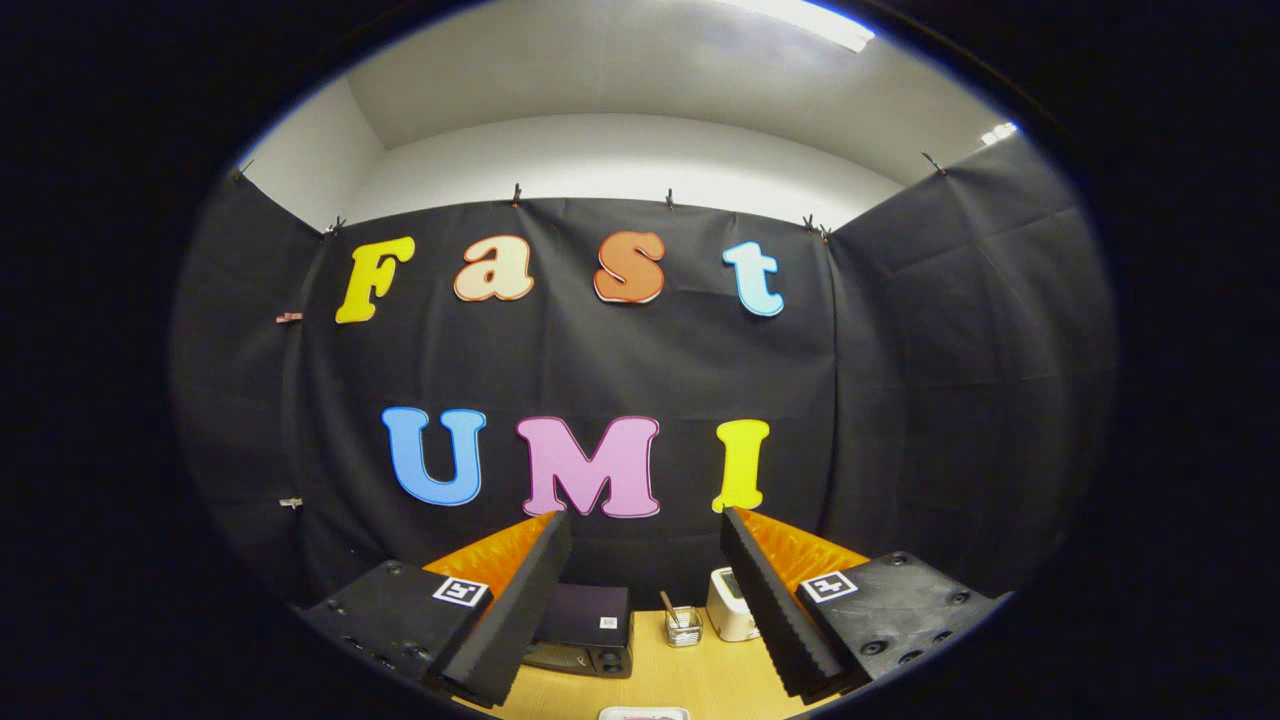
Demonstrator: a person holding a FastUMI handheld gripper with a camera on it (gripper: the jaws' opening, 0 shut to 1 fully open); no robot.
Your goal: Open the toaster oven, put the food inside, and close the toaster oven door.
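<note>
Toaster oven (585,645) sits low centre, door closed; fingers (645,610) are spread, empty. Descent toward the door handle is advised first.

A dark toaster oven (585,632) sits on the wooden tabletop (660,685) against the booth's black wall, partly hidden behind one finger. Just ahead lies a white plate (644,713) holding something pink.
</note>
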